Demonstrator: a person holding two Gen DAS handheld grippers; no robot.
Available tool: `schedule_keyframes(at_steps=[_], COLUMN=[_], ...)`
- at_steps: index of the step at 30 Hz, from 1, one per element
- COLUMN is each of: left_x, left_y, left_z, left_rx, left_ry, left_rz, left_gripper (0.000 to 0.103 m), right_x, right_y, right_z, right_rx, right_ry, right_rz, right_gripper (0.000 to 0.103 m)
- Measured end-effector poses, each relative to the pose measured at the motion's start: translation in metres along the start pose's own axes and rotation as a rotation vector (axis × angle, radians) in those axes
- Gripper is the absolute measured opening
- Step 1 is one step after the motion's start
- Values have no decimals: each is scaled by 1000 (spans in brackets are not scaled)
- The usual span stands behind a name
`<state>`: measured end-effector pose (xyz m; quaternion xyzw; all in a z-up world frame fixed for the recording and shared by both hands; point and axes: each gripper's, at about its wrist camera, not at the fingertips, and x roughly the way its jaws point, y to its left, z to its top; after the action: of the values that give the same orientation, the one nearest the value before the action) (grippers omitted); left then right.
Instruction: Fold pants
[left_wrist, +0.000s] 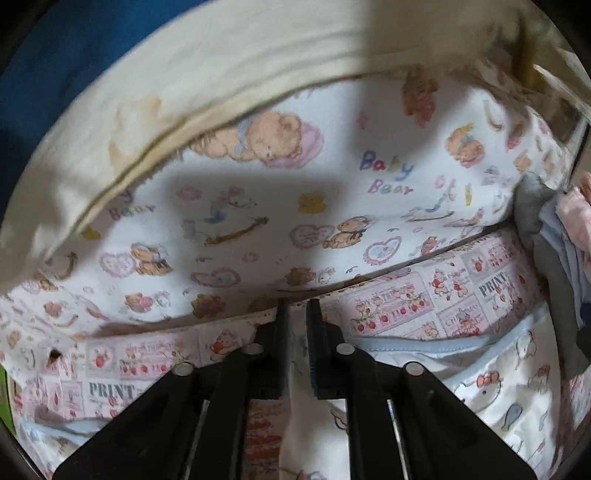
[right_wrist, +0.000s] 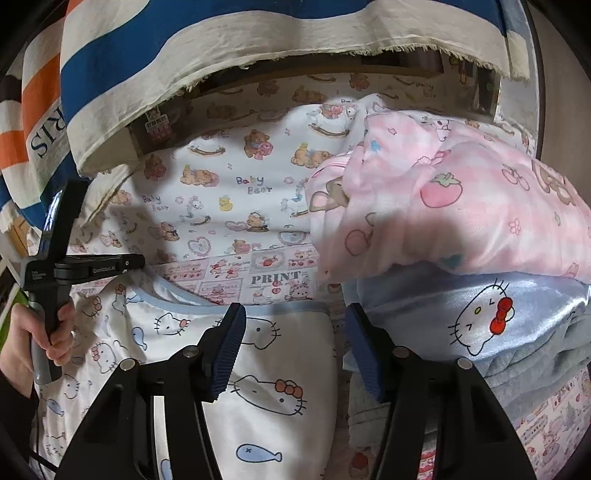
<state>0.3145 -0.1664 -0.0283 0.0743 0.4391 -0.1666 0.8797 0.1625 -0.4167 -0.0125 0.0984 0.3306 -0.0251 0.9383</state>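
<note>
Bedside, mid-fold. White cat-print pants (right_wrist: 280, 354) w/ pale blue trim spread flat on pink "PRINT" patchwork sheet (right_wrist: 275, 278), waistband edge toward "Baby Bear" sheet (right_wrist: 221, 177) behind. One section of pants doubled into a narrow panel at centre, the rest lying out to the left.

At right, stack of clothes: pink strawberry-and-bear garment (right_wrist: 461, 206) on top, pale blue satin piece w/ cat face (right_wrist: 424, 306) under it, blue fleecy layer below. Stack just beside pants' right edge; touching or not, can't tell.

Right gripper (right_wrist: 295, 314): jaws approx. halfway apart, left pad above folded panel, right pad over the gap by the stack, neither pressing cloth. Nothing held.

Left gripper (left_wrist: 298, 306): jaws parted only narrowly, tips at the seam where the two sheets meet, white fabric of pants bunched under the linkage. No cloth seen clamped betw. pads. In right-wrist view, gripped by a hand (right_wrist: 55, 332) at frame left, nose near pants' upper left corner.

Overhead, striped cream, blue and orange cloth (right_wrist: 184, 44) hanging, lettering cut off. Left-wrist view blurred; grey garment (left_wrist: 535, 221) at its right edge hard to identify. Lower part of pants hidden behind both grippers.
</note>
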Motion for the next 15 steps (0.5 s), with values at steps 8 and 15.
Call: schedule_keyframes(at_steps=[8,15], left_x=[-32,-18], left_y=[16,3], left_z=[-8,-18], left_rx=[12,34], left_ry=[14,126], left_rz=[-154,-185], left_gripper=[60,38], right_x=[-1,-2], right_y=[0,0], right_z=[1,0], right_rx=[-3,-4], right_ry=[-7,-7], right_rz=[-3,-10], right_gripper=[58,58])
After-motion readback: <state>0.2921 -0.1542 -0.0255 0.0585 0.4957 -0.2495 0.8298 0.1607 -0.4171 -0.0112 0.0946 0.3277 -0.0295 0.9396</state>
